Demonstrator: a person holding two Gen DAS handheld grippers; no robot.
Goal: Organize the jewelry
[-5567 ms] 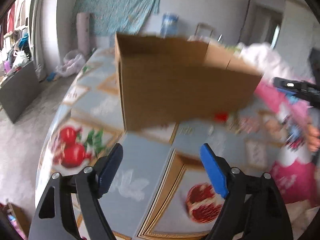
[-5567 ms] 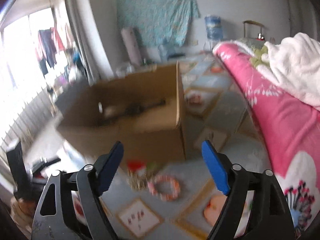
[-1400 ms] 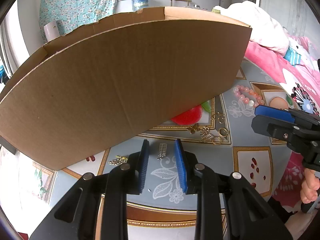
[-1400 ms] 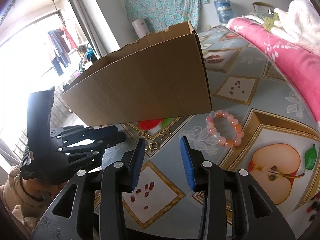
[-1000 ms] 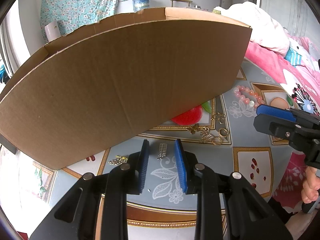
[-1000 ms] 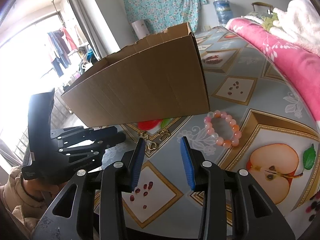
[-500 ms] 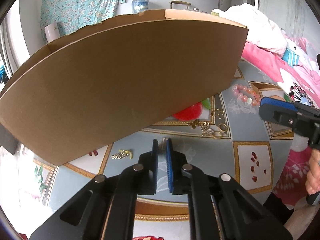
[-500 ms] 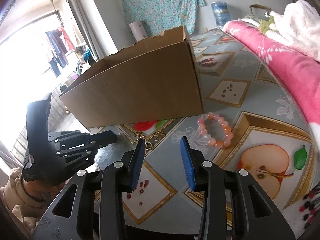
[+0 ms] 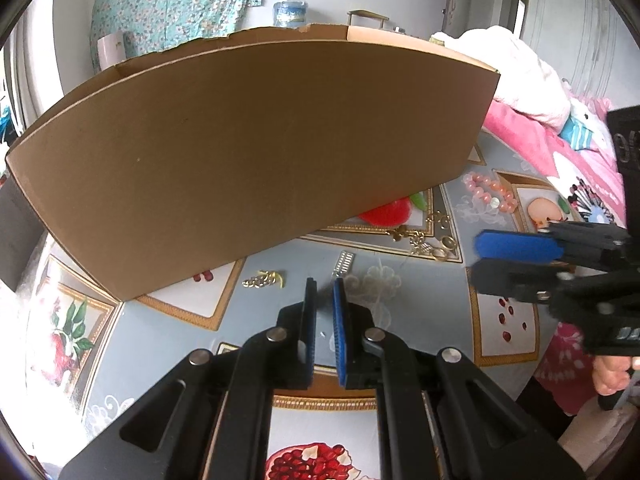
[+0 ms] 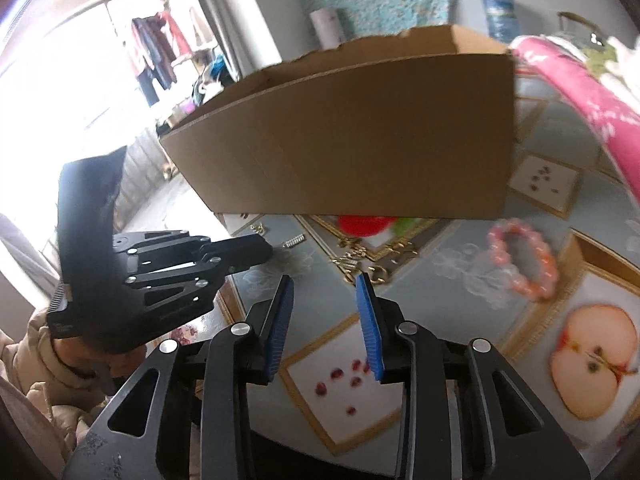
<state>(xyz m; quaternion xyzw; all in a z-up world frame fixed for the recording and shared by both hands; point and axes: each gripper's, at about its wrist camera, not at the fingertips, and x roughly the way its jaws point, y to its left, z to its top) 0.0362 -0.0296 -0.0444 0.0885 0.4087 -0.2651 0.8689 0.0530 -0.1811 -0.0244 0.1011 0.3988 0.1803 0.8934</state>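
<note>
The left gripper point(image 9: 323, 282), fingers almost pressed together and holding nothing, hovers by the silver clip point(image 9: 344, 264) on the worktop point(image 9: 180, 340) beside the box point(image 9: 256, 152), so it must next open and grab it, while the right gripper point(image 10: 325, 280) waits half spread.

The cardboard box point(image 9: 256, 152) hides its own inside from both cameras and covers the top of the red fruit print point(image 9: 386, 213) on the worktop point(image 9: 168, 336). In the right wrist view the pink bead bracelet point(image 10: 524, 258) is smeared by blur, and the small gold pieces point(image 10: 360, 260) beside it run together (chain or earrings, no telling). A dark smudge sits between the nearly closed pads of the left claw point(image 9: 324, 284); whether anything is pinched there cannot be made out. The right claw point(image 9: 516, 258) is cut off by the left view's edge.
</note>
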